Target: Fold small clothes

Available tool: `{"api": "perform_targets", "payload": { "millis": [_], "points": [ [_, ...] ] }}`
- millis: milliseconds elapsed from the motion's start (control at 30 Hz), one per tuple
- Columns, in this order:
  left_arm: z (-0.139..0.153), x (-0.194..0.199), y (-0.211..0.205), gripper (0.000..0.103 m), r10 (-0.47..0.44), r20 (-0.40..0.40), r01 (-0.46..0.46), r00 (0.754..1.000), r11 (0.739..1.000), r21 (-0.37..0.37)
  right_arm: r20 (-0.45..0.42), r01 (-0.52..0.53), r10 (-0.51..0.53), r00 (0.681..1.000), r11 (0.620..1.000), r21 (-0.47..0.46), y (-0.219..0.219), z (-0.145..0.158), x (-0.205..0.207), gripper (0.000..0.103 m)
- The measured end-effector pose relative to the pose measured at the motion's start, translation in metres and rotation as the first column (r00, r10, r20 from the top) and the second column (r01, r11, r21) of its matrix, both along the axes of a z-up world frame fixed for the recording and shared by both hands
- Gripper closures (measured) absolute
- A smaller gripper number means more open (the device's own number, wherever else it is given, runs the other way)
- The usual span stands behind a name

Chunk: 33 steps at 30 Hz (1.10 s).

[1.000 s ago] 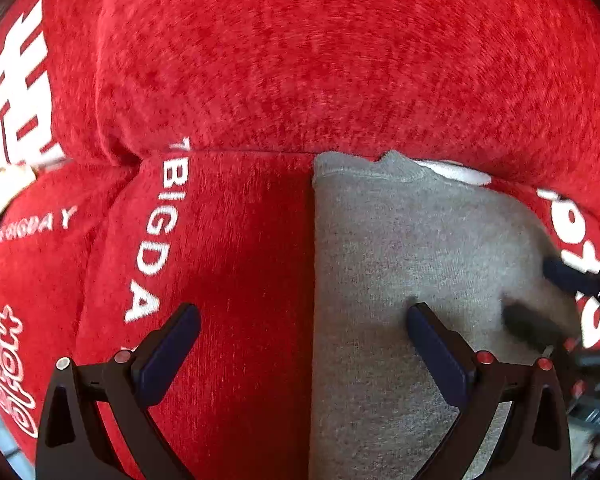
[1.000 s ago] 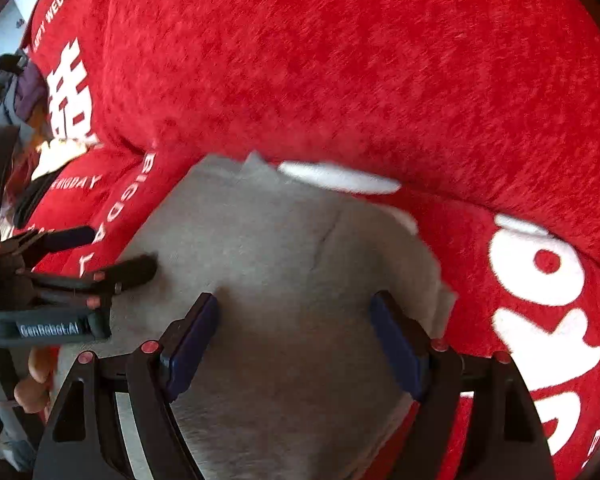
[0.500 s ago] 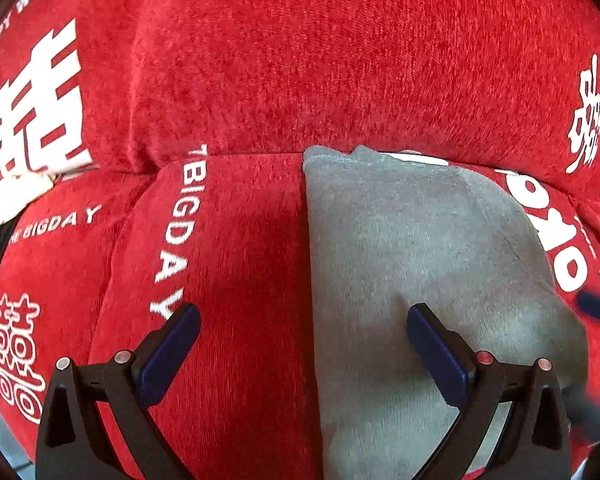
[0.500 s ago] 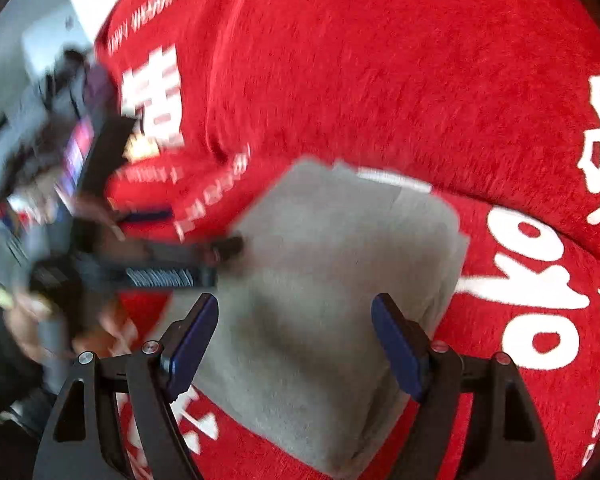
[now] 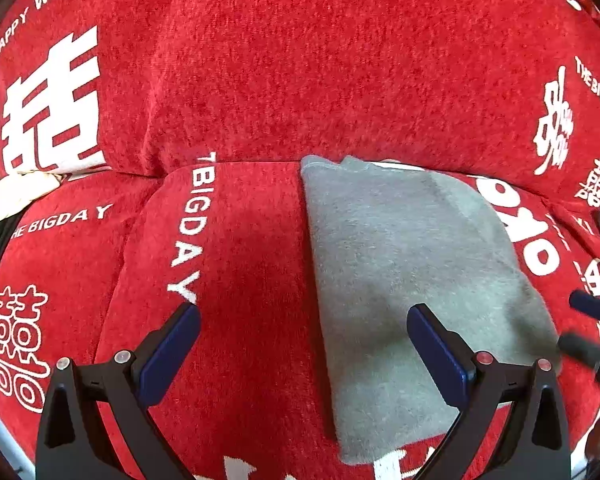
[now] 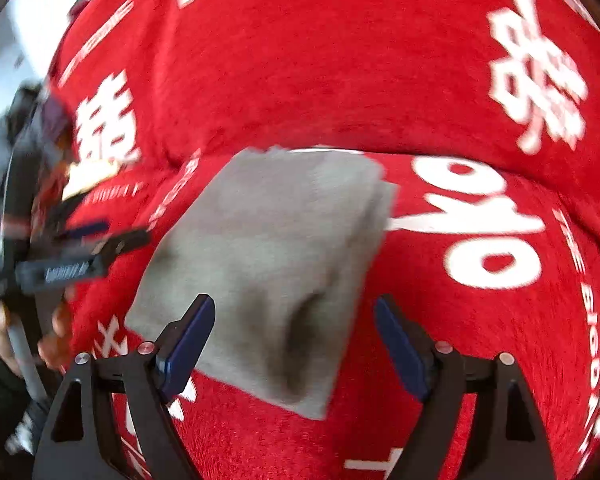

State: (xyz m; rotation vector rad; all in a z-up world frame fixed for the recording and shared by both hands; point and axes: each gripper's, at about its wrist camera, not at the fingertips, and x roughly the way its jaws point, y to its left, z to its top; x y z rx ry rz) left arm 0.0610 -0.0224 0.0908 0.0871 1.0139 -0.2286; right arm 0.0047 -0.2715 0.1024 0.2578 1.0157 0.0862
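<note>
A folded grey garment (image 5: 404,264) lies flat on a red sofa seat (image 5: 240,280) printed with white letters. It also shows in the right wrist view (image 6: 268,248) as a neat rectangle. My left gripper (image 5: 304,340) is open and empty, held above the garment's left edge. My right gripper (image 6: 294,340) is open and empty, held above the garment's near right corner. The right gripper's fingertips (image 5: 588,308) show at the right edge of the left wrist view. The left gripper (image 6: 100,240) shows blurred at the left of the right wrist view.
The red sofa backrest (image 5: 300,60) rises right behind the garment. A white and black cloth (image 5: 12,200) lies at the far left of the seat. A person's hand (image 6: 56,328) holds the left gripper's handle.
Both grippers have pulled back and away from the garment, which now lies untouched. The right gripper has drawn off to the right and the view has widened.
</note>
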Motion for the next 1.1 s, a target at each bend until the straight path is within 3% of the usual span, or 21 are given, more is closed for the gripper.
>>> {"api": "perform_targets", "payload": {
  "millis": [133, 200, 367, 500, 633, 733, 800, 900, 967, 1100],
  "points": [
    [-0.008, 0.006, -0.003, 0.0, -0.023, -0.05, 0.02, 0.999, 0.999, -0.048, -0.075, 0.129, -0.12, 0.99, 0.982, 0.136, -0.034, -0.024, 0.006, 0.017],
    [-0.019, 0.014, -0.005, 0.0, -0.058, -0.118, 0.046, 0.991, 0.993, -0.109, -0.108, 0.156, -0.136, 0.985, 0.967, 0.203, -0.048, -0.036, 0.015, 0.017],
    [-0.048, 0.038, -0.009, 0.0, -0.086, -0.26, 0.024, 0.962, 0.972, -0.235, -0.173, 0.182, -0.131, 0.976, 0.929, 0.322, -0.056, -0.065, 0.039, 0.017],
    [-0.058, 0.053, -0.013, 0.0, -0.11, -0.323, -0.002, 0.94, 0.945, -0.328, -0.214, 0.159, -0.082, 0.973, 0.913, 0.376, -0.049, -0.084, 0.056, 0.018],
    [-0.077, 0.067, -0.022, 0.0, -0.133, -0.4, -0.033, 0.907, 0.923, -0.382, -0.189, 0.11, -0.043, 0.981, 0.925, 0.363, -0.032, -0.09, 0.07, 0.016],
    [-0.077, 0.071, -0.037, 0.0, -0.12, -0.379, -0.015, 0.918, 0.942, -0.335, -0.167, 0.092, -0.041, 0.985, 0.945, 0.313, -0.019, -0.092, 0.08, 0.016],
    [-0.076, 0.073, -0.045, 0.002, -0.1, -0.372, -0.019, 0.923, 0.953, -0.303, -0.165, 0.091, -0.046, 0.985, 0.957, 0.274, -0.013, -0.091, 0.085, 0.031],
    [-0.069, 0.071, -0.047, 0.027, -0.116, -0.344, 0.017, 0.932, 0.96, -0.278, -0.151, 0.075, -0.041, 0.988, 0.971, 0.226, -0.01, -0.08, 0.083, 0.054],
    [-0.062, 0.069, -0.043, 0.044, -0.126, -0.334, 0.023, 0.934, 0.955, -0.294, -0.134, 0.066, -0.039, 0.99, 0.977, 0.203, -0.006, -0.07, 0.081, 0.057],
    [-0.046, 0.064, -0.041, 0.054, -0.119, -0.321, 0.026, 0.94, 0.959, -0.281, -0.11, 0.056, -0.041, 0.993, 0.988, 0.141, 0.009, -0.051, 0.079, 0.059]
  ]
}}
